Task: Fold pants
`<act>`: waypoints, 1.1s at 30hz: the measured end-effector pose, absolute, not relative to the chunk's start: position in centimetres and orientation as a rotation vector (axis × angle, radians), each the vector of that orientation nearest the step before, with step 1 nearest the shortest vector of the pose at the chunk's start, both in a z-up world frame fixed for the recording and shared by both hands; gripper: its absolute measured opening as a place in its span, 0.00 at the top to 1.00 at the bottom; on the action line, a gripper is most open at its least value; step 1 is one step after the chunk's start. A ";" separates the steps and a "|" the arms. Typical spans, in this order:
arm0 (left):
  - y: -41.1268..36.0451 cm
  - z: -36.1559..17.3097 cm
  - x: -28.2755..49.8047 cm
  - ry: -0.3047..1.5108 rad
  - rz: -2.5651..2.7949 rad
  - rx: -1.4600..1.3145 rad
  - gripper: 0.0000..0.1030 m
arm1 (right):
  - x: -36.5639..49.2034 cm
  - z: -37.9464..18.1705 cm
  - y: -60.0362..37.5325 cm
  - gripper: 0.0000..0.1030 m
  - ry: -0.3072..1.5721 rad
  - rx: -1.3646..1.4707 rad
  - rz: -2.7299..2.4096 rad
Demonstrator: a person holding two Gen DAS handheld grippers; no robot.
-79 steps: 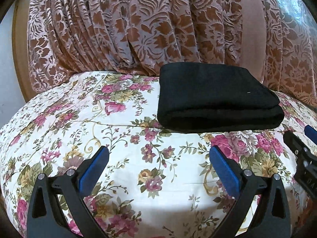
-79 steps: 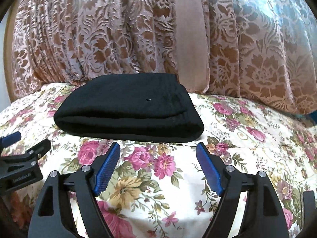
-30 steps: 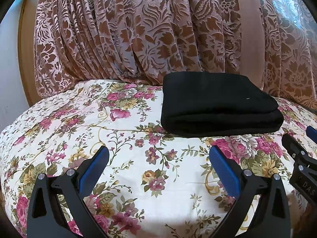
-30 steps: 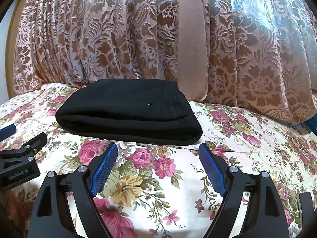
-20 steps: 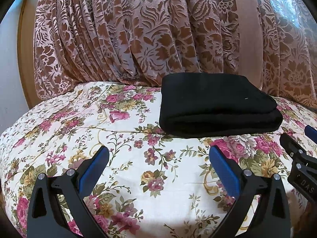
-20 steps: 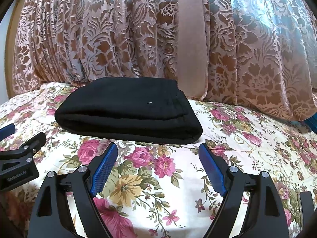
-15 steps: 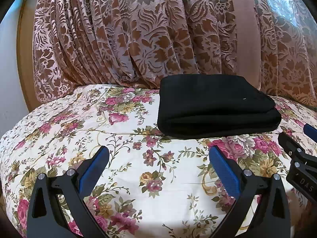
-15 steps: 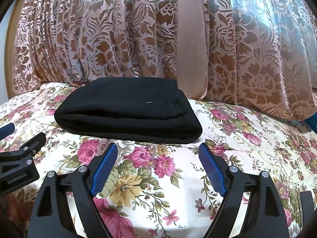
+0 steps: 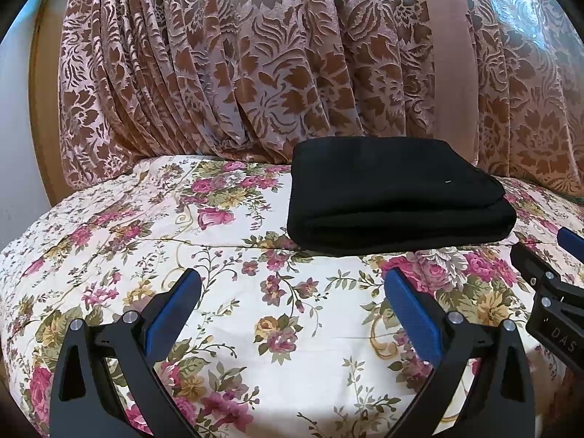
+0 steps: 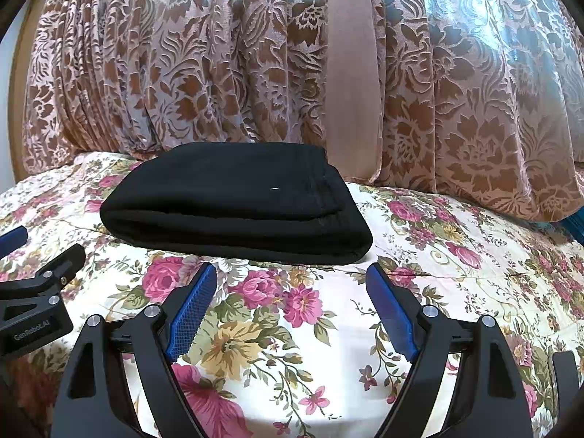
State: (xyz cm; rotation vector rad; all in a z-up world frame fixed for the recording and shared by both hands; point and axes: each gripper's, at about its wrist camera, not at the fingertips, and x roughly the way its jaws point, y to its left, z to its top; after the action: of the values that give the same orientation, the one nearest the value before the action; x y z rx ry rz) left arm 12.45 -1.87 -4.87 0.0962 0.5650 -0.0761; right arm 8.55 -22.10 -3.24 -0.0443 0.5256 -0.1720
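The pants (image 9: 398, 197) lie folded into a black rectangular bundle on the flowered bedspread (image 9: 146, 241), toward its far side, with the back edge close to the patterned curtain (image 9: 255, 73). They are flat and layered, the rounded fold facing the cameras. Neither gripper touches them.

The left gripper (image 9: 292, 299) hovers over bare bedspread short of the bundle and to its left. Its jaws stand wide apart with nothing between them; only floral cloth shows in the gap. The right gripper (image 10: 290, 295) sits directly in front of the bundle's near edge, jaws likewise spread wide and empty, the blue pads (image 10: 191, 310) clear of the fabric.

The left wrist view alone shows the bundle's left end and the long run of open bedspread beyond it, with a pale wall (image 9: 14, 127) at the far left. It also catches the side of the right gripper at its right edge. The right wrist view alone shows the bundle's right end, where stacked layer edges step down to the bedspread, and a small white speck (image 10: 273, 188) on the top layer, seen more faintly from the left. The left gripper's side appears at this view's left edge.

A plain tan band (image 10: 350, 73) hangs among the curtain folds behind the bundle. Nothing lies between either gripper and the pants.
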 end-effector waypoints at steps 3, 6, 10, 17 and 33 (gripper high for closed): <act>-1.8 -5.0 12.6 0.575 -0.082 0.085 0.03 | 8.6 -3.2 -22.1 0.20 0.527 -0.048 -0.172; -1.6 -5.1 12.7 0.579 -0.082 0.076 0.04 | 8.5 -3.2 -22.1 0.20 0.524 -0.047 -0.173; -1.8 -5.2 12.8 0.581 -0.077 0.080 0.04 | 8.6 -3.3 -22.1 0.20 0.527 -0.044 -0.172; -1.7 -5.2 12.7 0.575 -0.073 0.077 0.04 | 8.5 -3.3 -22.1 0.20 0.526 -0.045 -0.172; -1.9 -5.3 12.6 0.577 -0.069 0.086 0.04 | 8.5 -3.2 -22.2 0.20 0.527 -0.043 -0.171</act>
State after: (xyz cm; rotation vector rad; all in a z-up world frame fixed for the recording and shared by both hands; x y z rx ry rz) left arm 12.64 -1.92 -5.35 0.0865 0.5772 -0.0689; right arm 8.52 -22.25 -3.24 -0.0429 0.5266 -0.1711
